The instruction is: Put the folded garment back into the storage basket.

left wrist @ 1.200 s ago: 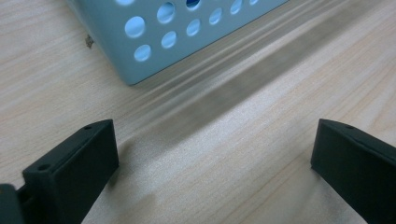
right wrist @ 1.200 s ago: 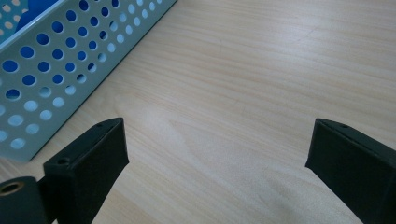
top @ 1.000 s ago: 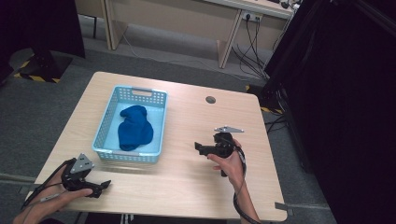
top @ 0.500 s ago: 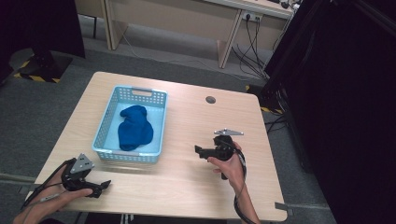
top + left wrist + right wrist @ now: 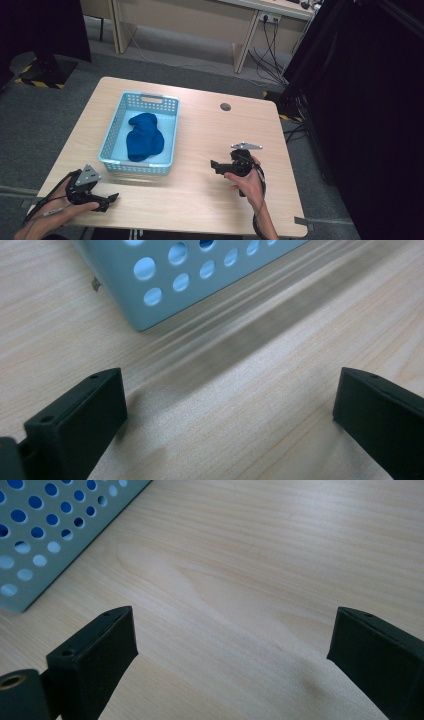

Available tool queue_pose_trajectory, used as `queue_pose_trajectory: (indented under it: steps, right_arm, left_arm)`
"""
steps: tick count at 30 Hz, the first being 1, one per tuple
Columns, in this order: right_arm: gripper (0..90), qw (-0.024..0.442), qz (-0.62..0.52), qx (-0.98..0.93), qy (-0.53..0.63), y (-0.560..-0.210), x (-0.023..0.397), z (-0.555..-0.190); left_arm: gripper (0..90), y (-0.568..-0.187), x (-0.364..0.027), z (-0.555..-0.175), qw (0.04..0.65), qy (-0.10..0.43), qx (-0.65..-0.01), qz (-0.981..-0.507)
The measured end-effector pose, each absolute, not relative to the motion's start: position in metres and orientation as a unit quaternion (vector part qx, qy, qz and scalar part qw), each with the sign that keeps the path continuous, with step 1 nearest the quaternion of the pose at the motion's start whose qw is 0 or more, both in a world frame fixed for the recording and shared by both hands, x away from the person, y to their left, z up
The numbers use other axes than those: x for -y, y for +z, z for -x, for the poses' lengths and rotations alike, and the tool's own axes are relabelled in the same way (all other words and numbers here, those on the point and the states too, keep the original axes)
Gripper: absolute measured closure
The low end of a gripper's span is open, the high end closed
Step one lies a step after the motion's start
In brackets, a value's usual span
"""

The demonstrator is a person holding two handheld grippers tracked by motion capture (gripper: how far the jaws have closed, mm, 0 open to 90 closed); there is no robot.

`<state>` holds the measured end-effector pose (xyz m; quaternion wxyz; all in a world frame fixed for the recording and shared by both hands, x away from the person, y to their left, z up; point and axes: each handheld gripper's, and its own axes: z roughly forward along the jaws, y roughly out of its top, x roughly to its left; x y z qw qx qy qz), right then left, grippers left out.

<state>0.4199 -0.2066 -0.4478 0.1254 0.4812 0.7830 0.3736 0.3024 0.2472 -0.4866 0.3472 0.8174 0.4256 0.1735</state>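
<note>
Seen from above: a light wooden bench [image 5: 200, 150] with a pale blue perforated plastic basket [image 5: 114, 145] on its left half, long side running away from the near edge. Inside the basket, a crumpled dark blue cloth [image 5: 144, 137], bunched toward the middle and touching the basket floor.

At the near left corner of the bench, the left claw [image 5: 114, 198], black, gripped in a hand, lying low over the wood and pointing right along the front edge. Just in front of the basket's near wall and a little to its left, not touching it. Jaws wide apart, holding nothing. From the left gripper view, the left claw [image 5: 227, 405] with bare wood grain between its two black jaws and one rounded corner of the basket [image 5: 150, 300] just beyond the jaw tips, up and to the left; a soft shadow band crossing the wood below that corner.

On the right half of the bench, the right claw [image 5: 214, 165], held upright in a hand, pointing left toward the basket, well apart from it with open wood between. Jaws also spread wide and empty. From the right gripper view, the right claw [image 5: 232, 640] over bare bench, with the holed side wall of the basket [image 5: 40, 535] in the upper left corner, beyond the left jaw.

Cloth inside the basket, apart from both claws.
</note>
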Motion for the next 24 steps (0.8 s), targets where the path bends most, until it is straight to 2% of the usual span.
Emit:
queue_pose_trajectory:
  steps: [24]
  right_arm:
    - [5.7, 0.121, -0.487, -0.789, 0.354, -0.46, 0.216, -0.408]
  left_arm:
    - [0.0, -0.487, -0.247, -0.302, 0.347, 0.174, -0.426, -0.818]
